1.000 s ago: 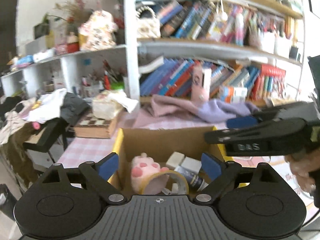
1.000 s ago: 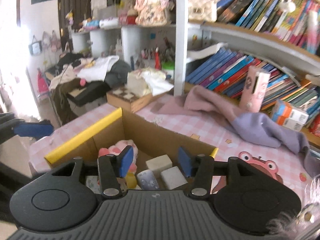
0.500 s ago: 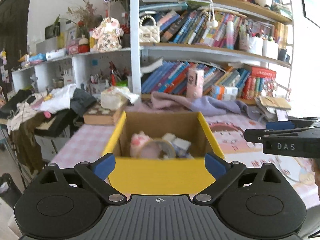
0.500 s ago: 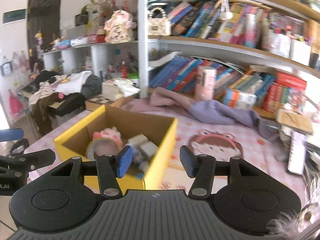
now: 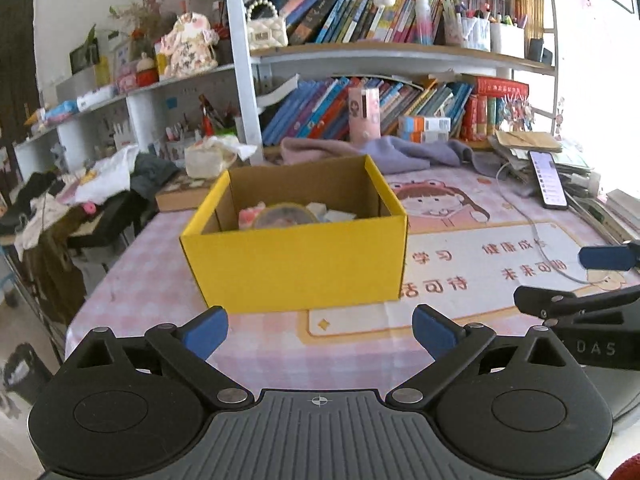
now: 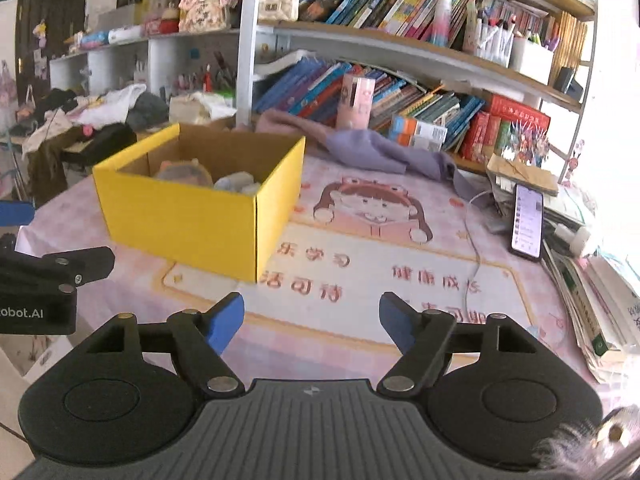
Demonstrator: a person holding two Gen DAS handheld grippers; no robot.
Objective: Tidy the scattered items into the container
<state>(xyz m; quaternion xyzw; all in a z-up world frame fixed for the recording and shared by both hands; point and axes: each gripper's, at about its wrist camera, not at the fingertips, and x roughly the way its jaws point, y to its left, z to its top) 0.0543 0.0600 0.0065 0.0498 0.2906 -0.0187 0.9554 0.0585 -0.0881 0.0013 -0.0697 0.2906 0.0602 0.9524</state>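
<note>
A yellow cardboard box (image 5: 296,260) stands on the pink table mat; it also shows in the right wrist view (image 6: 188,216). Inside it lie a pink plush toy (image 5: 250,214), a tape roll (image 5: 284,216) and small white blocks (image 5: 340,214). My left gripper (image 5: 320,330) is open and empty, held back from the box's near wall. My right gripper (image 6: 312,320) is open and empty, to the right of the box and back from it. The right gripper shows at the right edge of the left wrist view (image 5: 580,280).
A purple cloth (image 6: 372,144) lies behind the box. A phone (image 6: 528,220) with a white cable (image 6: 474,240) lies at the right, beside stacked books (image 6: 592,280). Bookshelves (image 5: 380,56) rise at the back. A table piled with clothes (image 5: 80,192) stands at the left.
Both grippers have pulled back and up from above the box's inside to well in front of it. Both stay open and empty.
</note>
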